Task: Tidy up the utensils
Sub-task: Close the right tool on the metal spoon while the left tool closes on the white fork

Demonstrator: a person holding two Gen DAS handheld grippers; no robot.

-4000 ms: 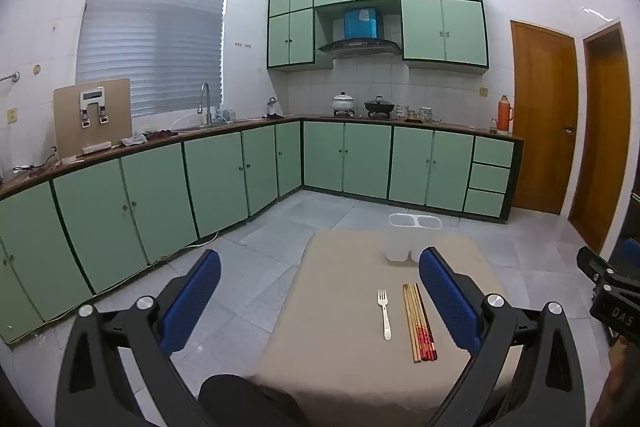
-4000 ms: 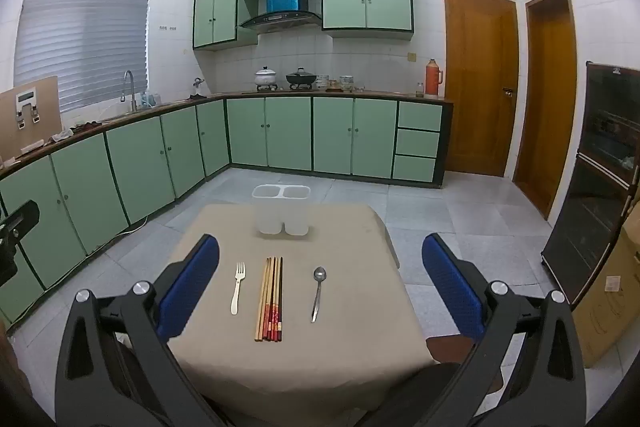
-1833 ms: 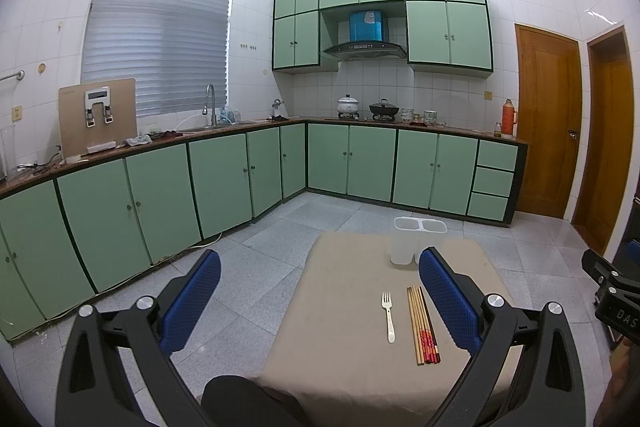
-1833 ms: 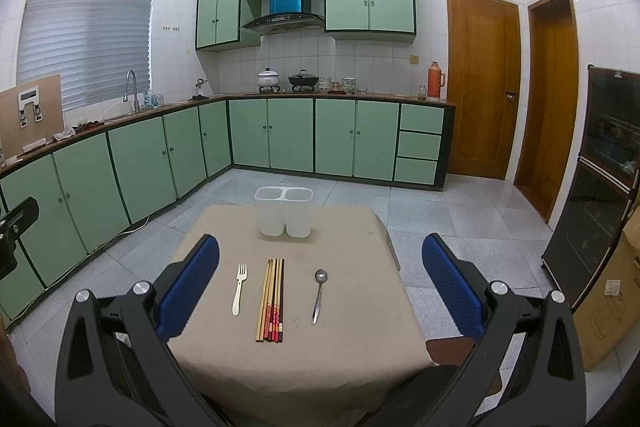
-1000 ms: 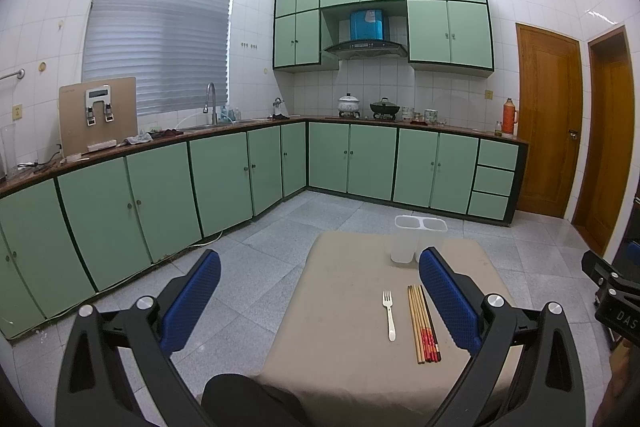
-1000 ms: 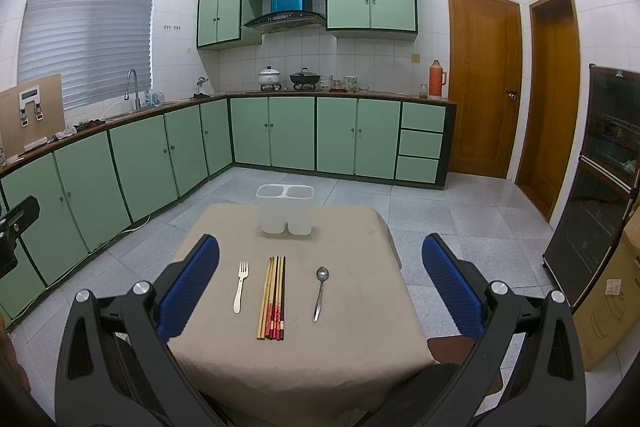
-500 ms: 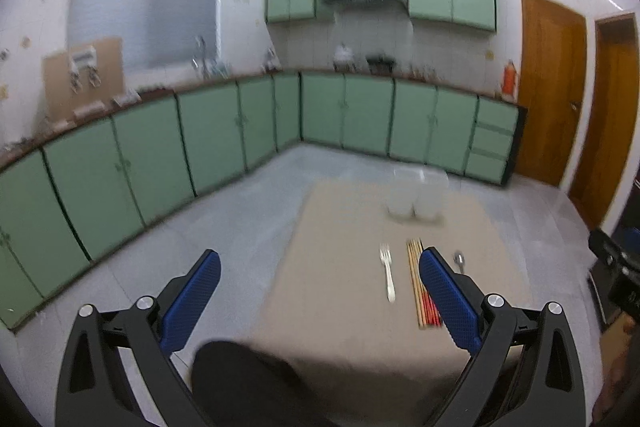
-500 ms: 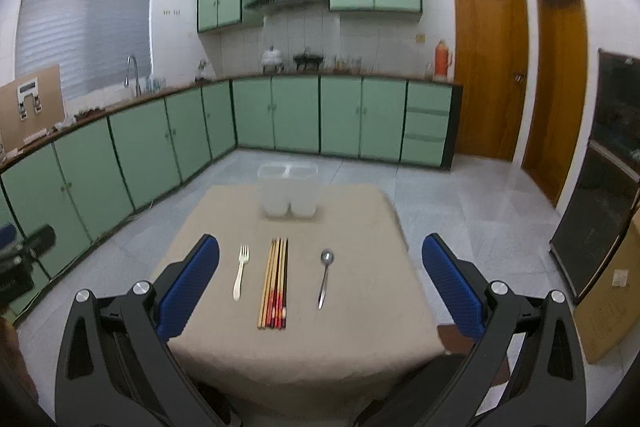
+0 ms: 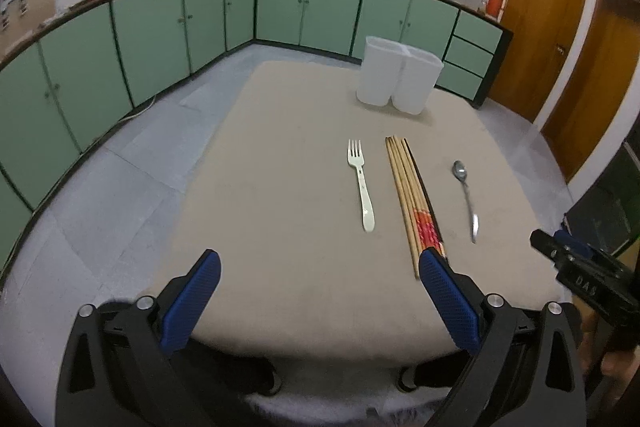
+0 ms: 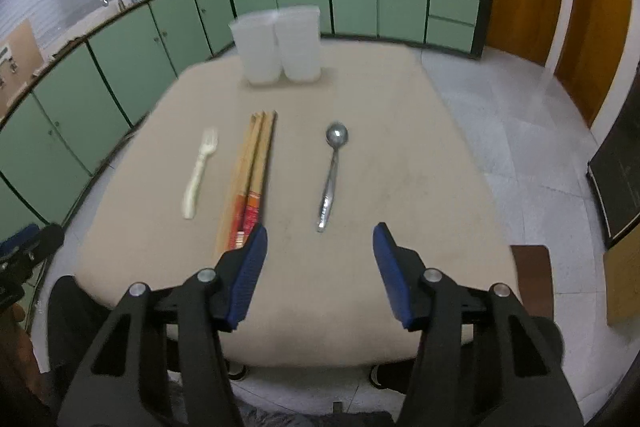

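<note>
We hold both grippers wide and empty over the table's (image 9: 280,267) near edge. Beyond the right gripper (image 10: 320,251) lies the spoon (image 10: 332,175); chopsticks (image 9: 412,195) and fork (image 9: 362,183) lie beyond the left gripper (image 9: 320,267), holder (image 10: 280,43) farthest.

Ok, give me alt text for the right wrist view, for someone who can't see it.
An open hand-held gripper hovers over a beige table holding a fork, chopsticks and a spoon side by side. A white two-cup holder stands behind them.
</note>
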